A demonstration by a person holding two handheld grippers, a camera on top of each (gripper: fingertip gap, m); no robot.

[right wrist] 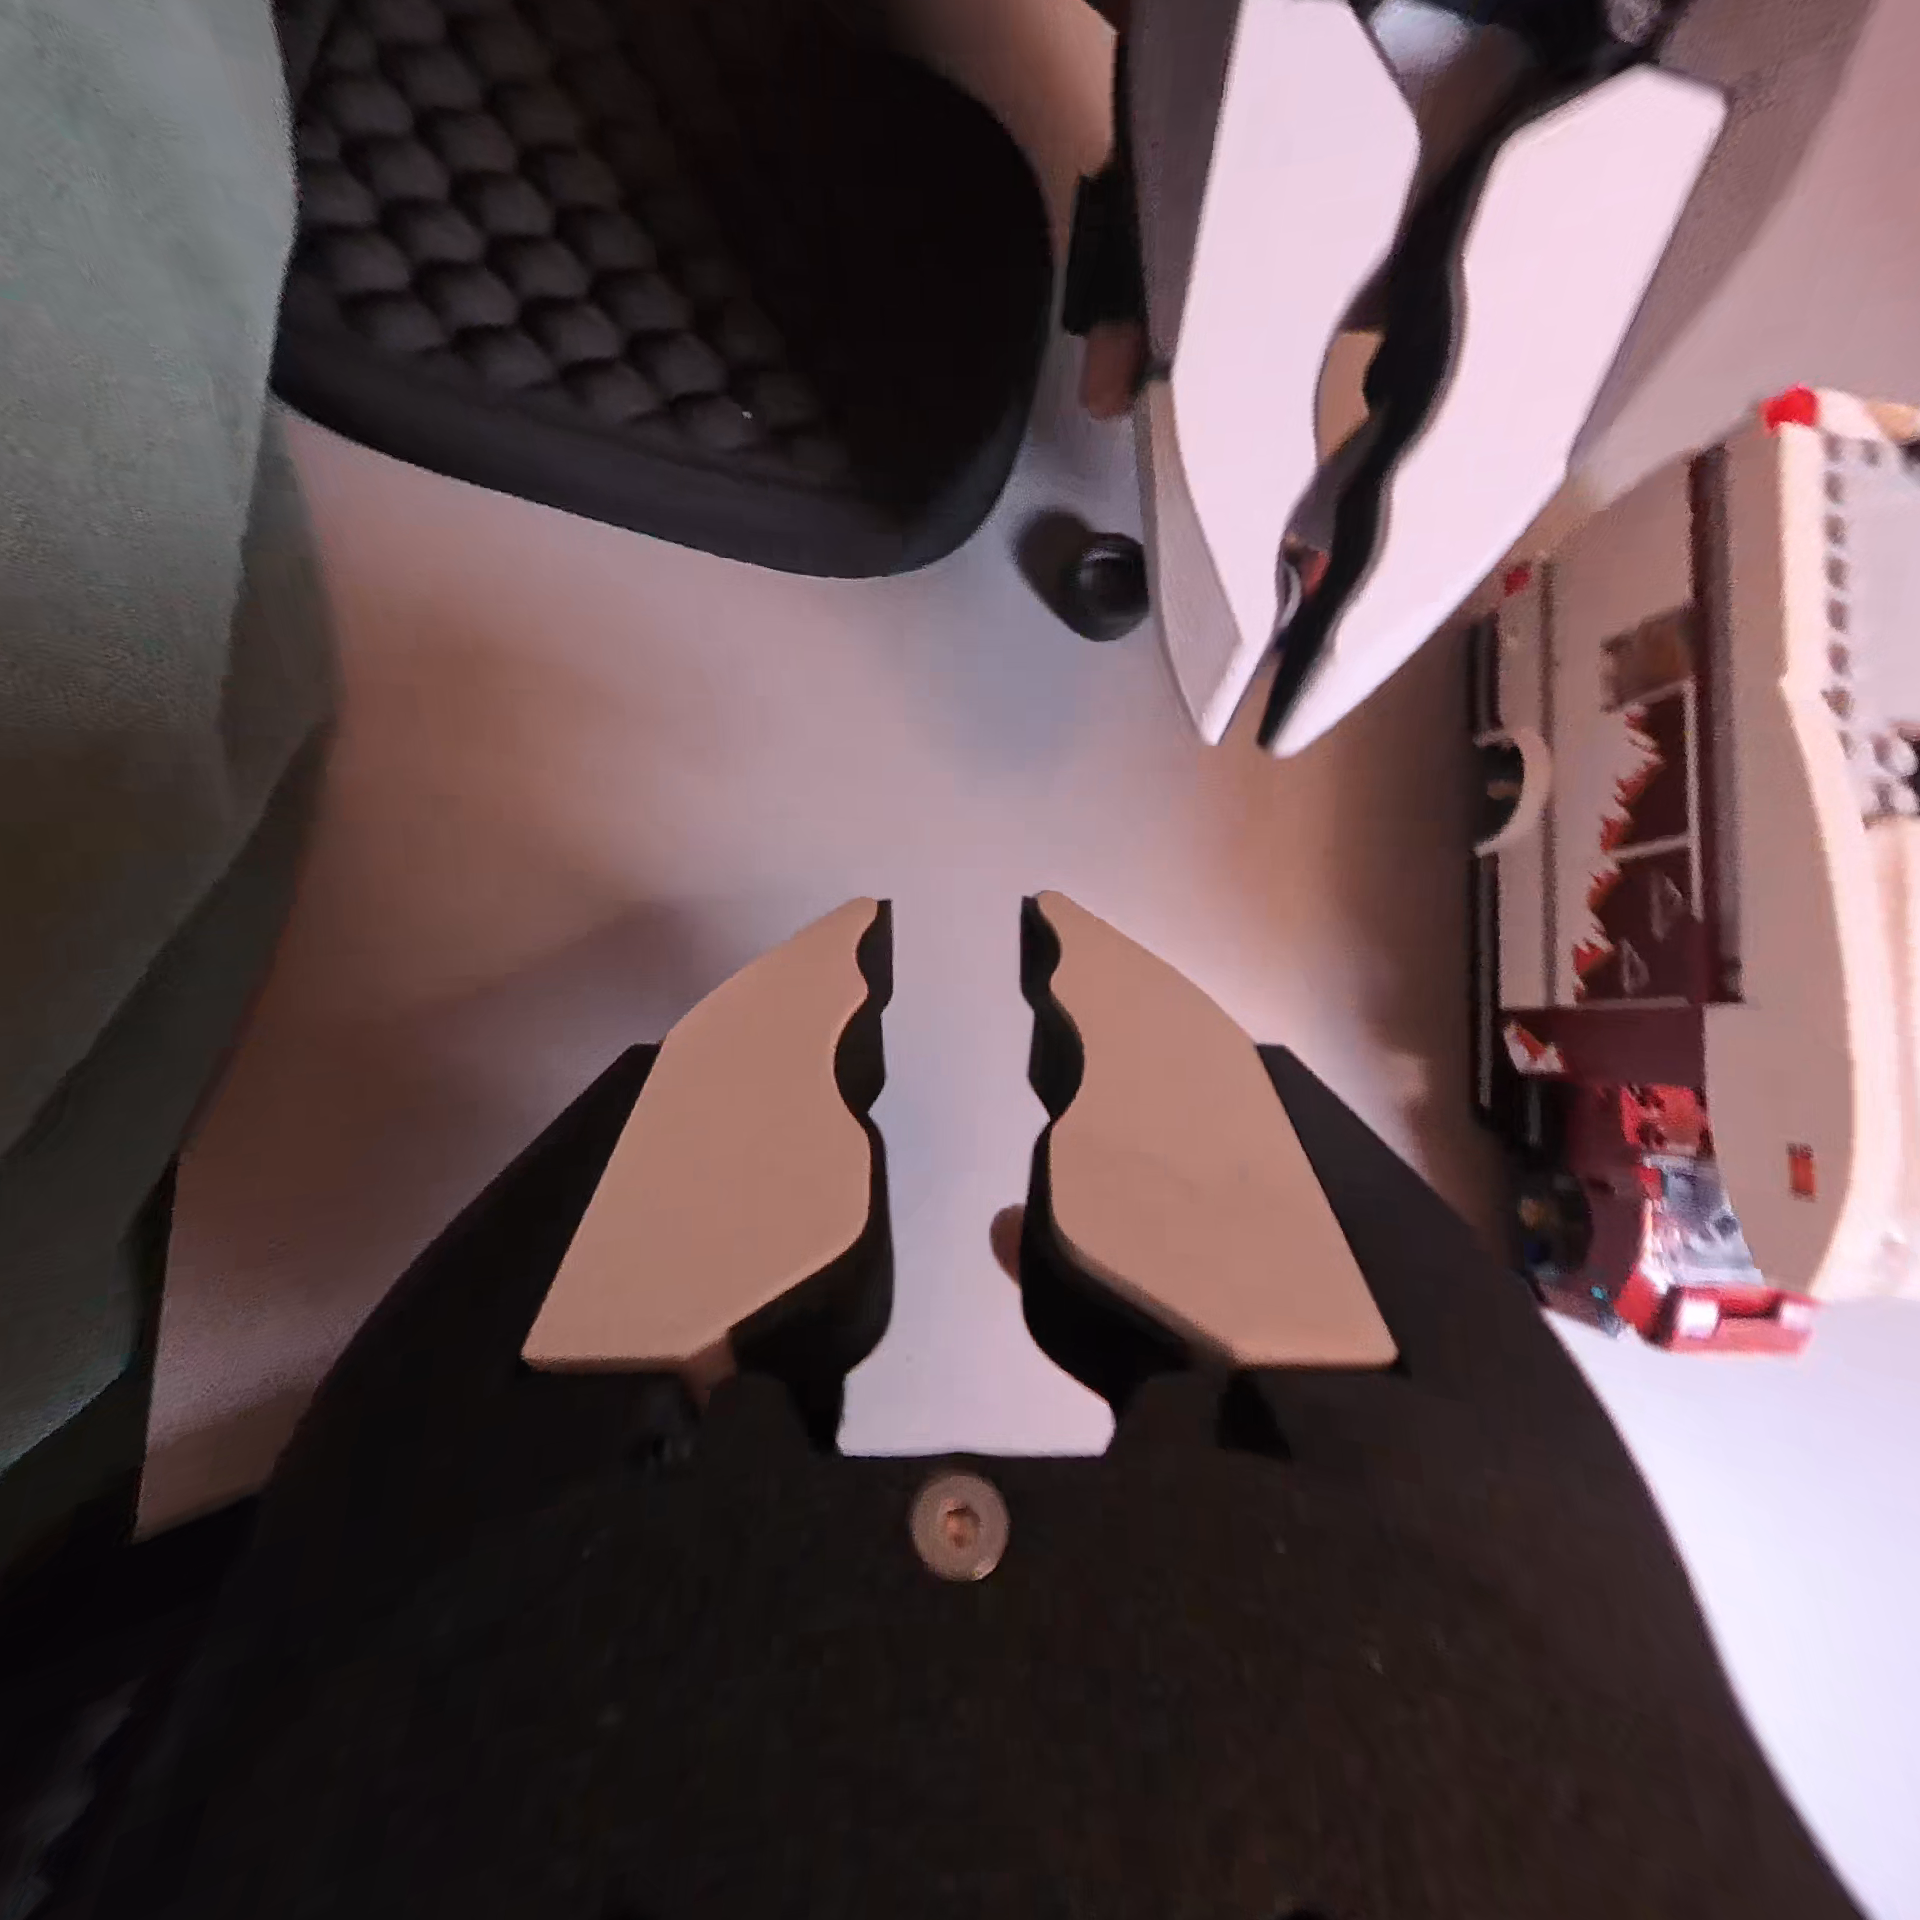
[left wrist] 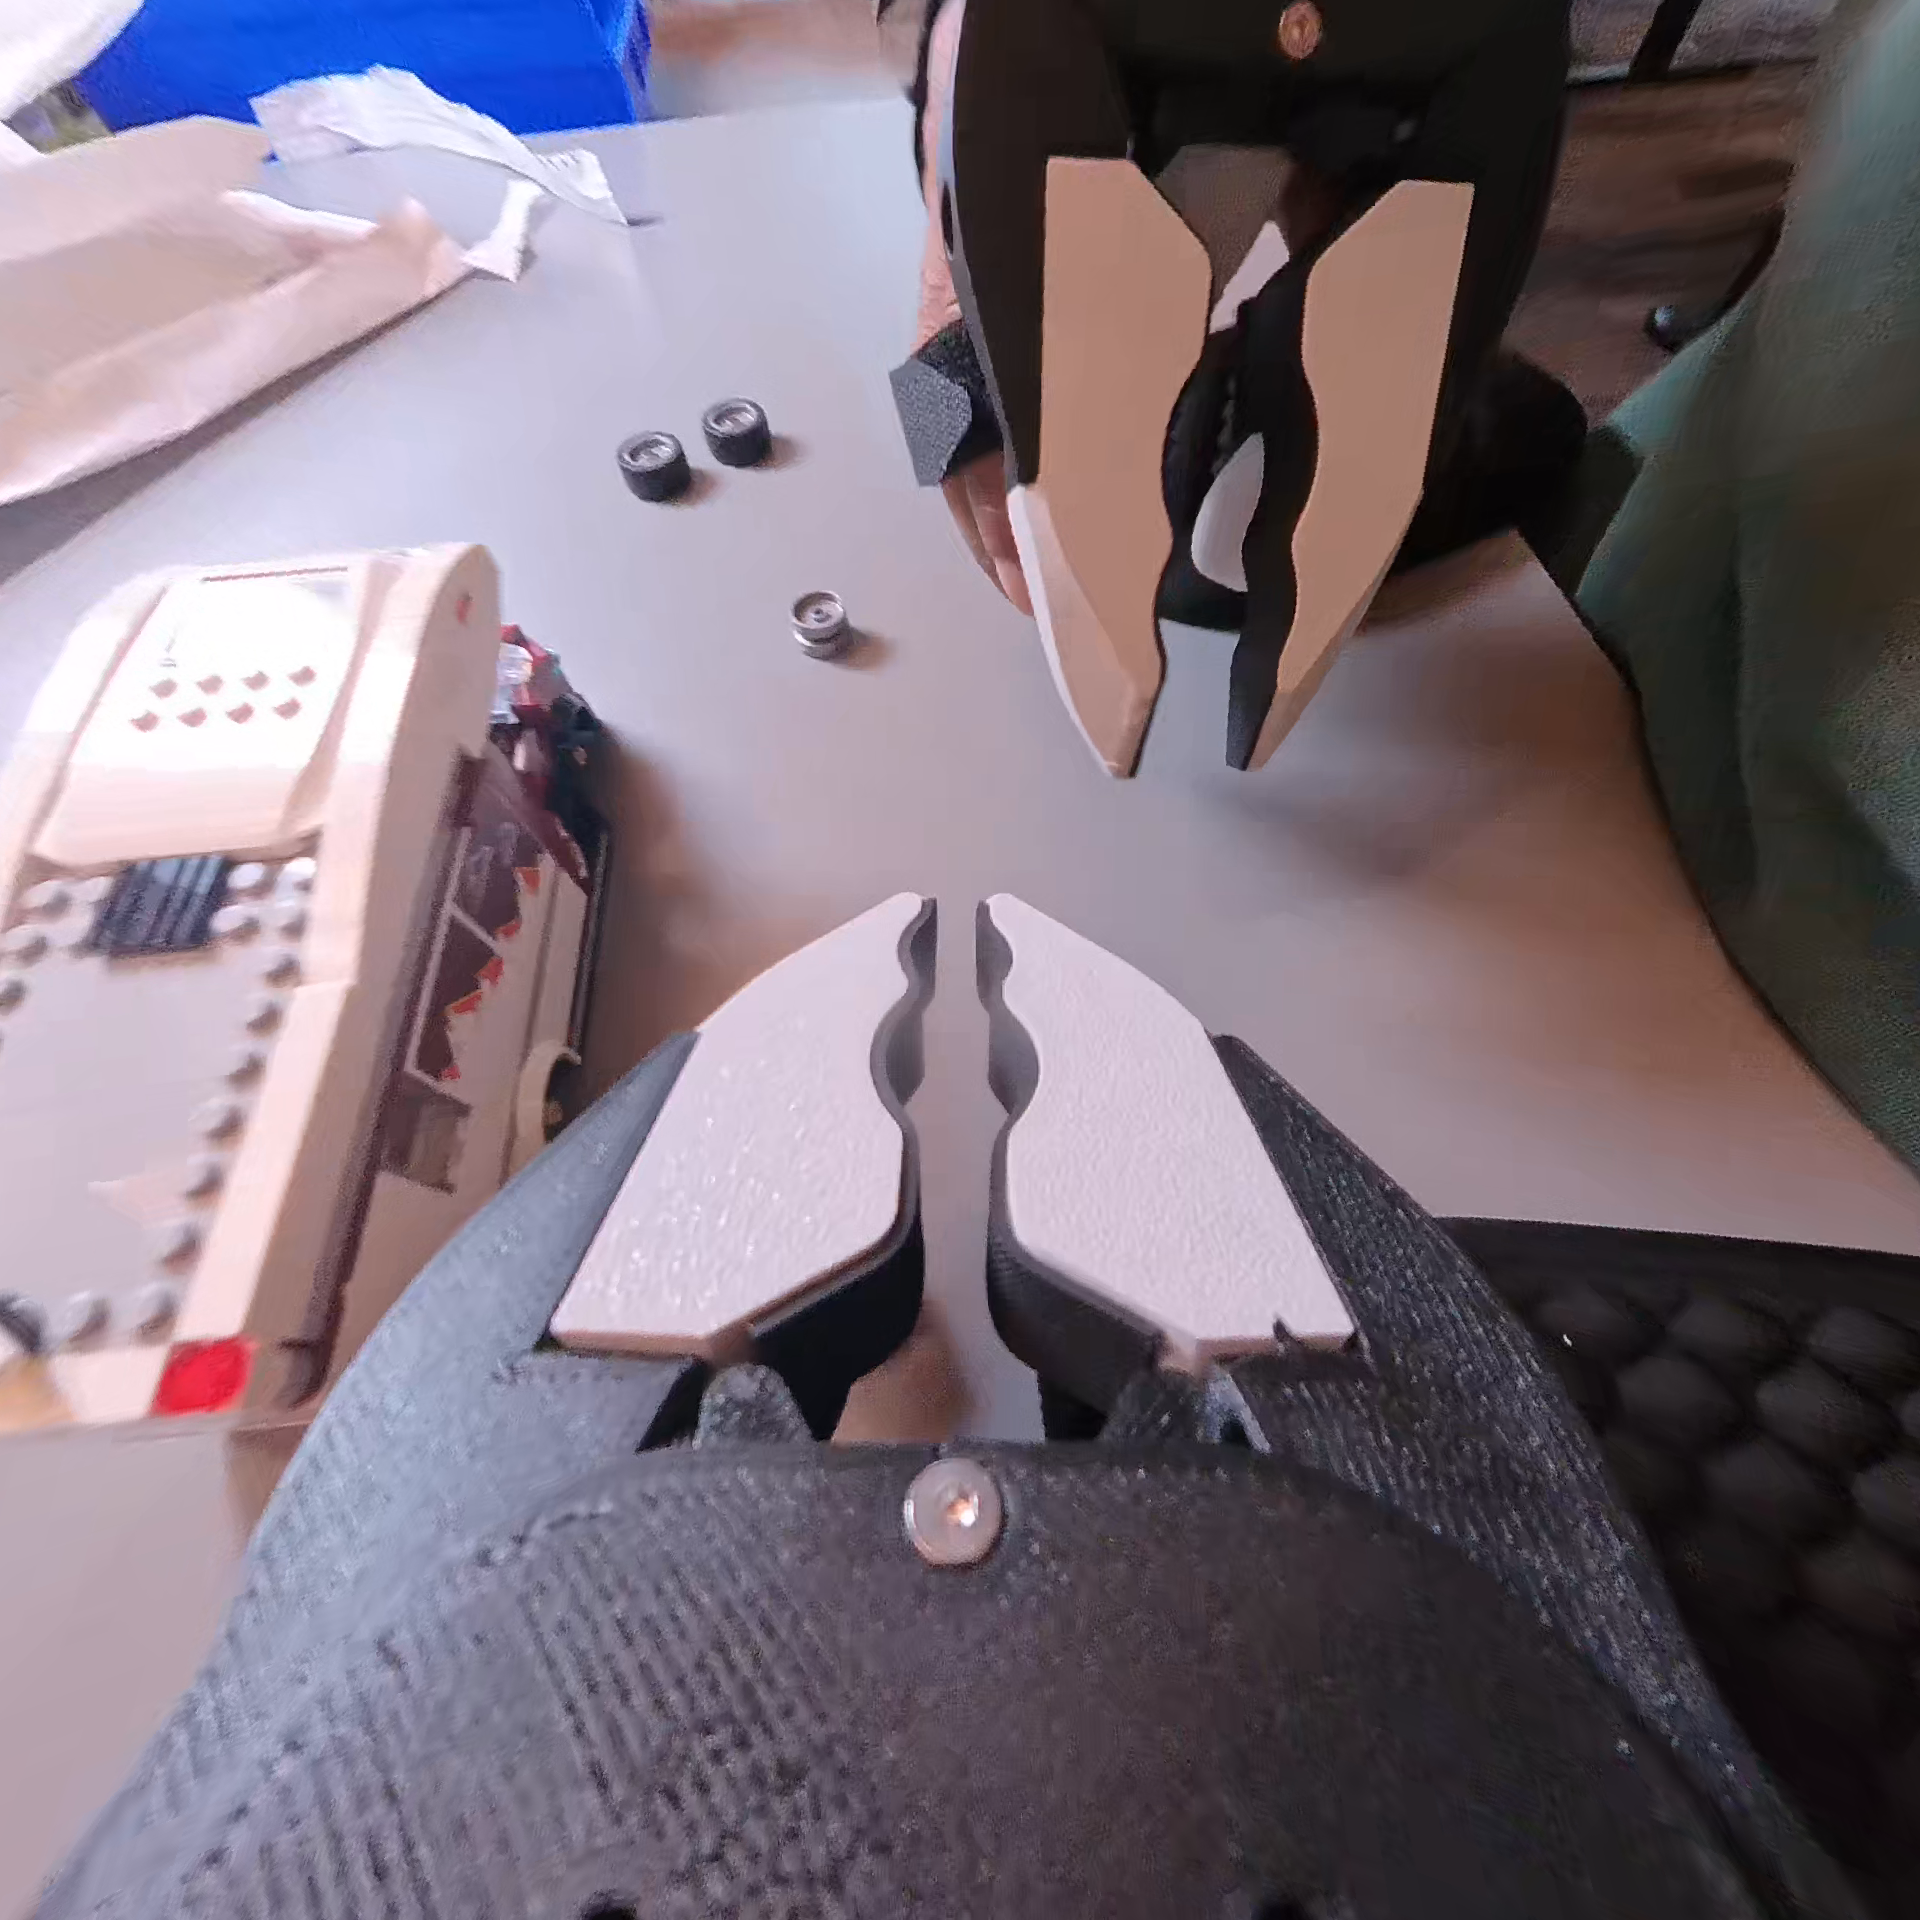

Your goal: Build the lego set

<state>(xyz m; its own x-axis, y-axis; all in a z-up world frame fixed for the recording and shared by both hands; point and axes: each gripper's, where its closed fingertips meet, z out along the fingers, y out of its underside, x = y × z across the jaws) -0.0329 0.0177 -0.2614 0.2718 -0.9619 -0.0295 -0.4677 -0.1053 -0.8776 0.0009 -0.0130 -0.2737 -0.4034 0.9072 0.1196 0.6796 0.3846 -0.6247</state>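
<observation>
Both claws hanging empty over the grey table [left wrist: 1299, 935], brick-built van lying on its side close by

The left gripper [left wrist: 956, 914] is hovering with its jaws a sliver apart, nothing between them; the right gripper [right wrist: 956, 909] is sitting wider apart, also bare. The toy van [left wrist: 260, 935] is lying just left of the left gripper — probably light, rigid, but likely to shed bricks, so I'd grab the solid body. Three small loose wheels [left wrist: 821, 623] are sitting beyond the van — tiny, roll-prone. The table edge is running near the right gripper, with open room between the claws.
</observation>
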